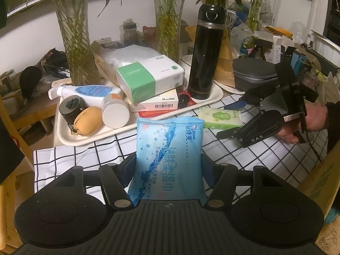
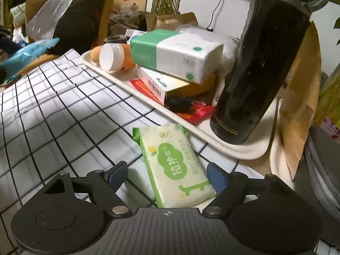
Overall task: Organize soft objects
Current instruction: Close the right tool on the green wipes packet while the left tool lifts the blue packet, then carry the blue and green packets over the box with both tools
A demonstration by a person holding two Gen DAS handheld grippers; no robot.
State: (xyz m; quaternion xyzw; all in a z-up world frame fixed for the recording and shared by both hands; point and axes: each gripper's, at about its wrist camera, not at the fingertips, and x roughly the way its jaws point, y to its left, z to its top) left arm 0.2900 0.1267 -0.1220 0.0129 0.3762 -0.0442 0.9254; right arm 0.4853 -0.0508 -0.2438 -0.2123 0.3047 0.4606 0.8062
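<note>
Left gripper (image 1: 169, 165) jaws clamped on blue wipes pack (image 1: 170, 159), lifted off surface (image 2: 53, 110). Right gripper (image 2: 167, 175) jaws apart, straddling green wipes pack (image 2: 176, 167) beside tray (image 2: 233, 150) edge. Neither placed yet.

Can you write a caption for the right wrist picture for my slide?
Right tool, open, straddles a green wipes pack on the checked cloth beside the tray.

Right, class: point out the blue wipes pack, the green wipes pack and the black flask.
blue wipes pack (image 1: 170, 159): left wrist view, middle of its printed front.
green wipes pack (image 2: 176, 165): right wrist view, middle of its top face.
black flask (image 1: 205, 55): left wrist view, middle of its body.
</note>
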